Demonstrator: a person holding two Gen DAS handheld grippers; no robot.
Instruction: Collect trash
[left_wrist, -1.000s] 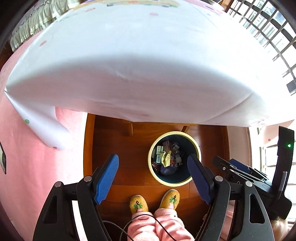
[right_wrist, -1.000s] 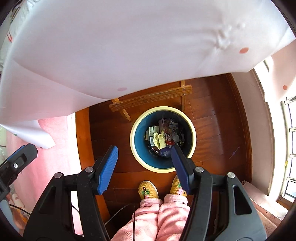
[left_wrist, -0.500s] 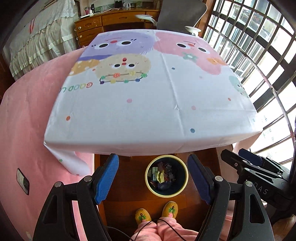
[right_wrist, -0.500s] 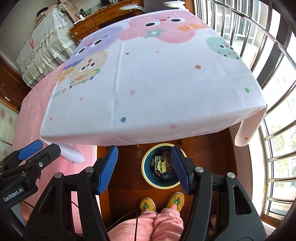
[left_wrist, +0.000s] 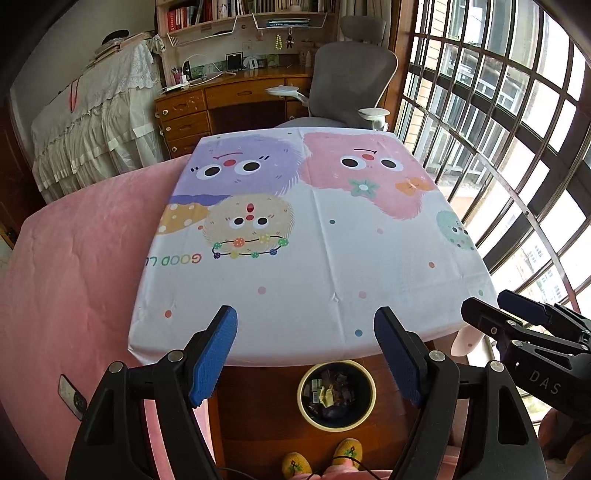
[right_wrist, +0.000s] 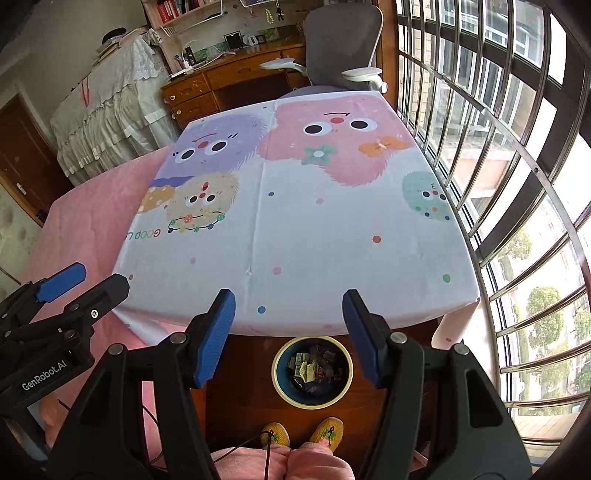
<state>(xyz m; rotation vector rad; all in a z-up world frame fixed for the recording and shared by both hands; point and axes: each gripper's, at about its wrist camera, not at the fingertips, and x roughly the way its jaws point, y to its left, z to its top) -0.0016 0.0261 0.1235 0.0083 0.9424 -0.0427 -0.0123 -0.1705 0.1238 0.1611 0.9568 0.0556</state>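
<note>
A round bin with a cream rim and blue inside stands on the wooden floor below the table's near edge. It holds several wrappers and crumpled scraps. My left gripper hangs open and empty, high above the bin and the table edge. My right gripper is open and empty too, at about the same height. The table top under its cartoon cloth shows no trash on it.
A pink bed lies left of the table. A barred window runs along the right. A grey office chair and a wooden desk stand behind the table. A person's yellow slippers stand by the bin.
Both grippers have risen from close over the bin below the table edge to well above the table, so the whole cloth top has come into sight. Both stay open.
</note>
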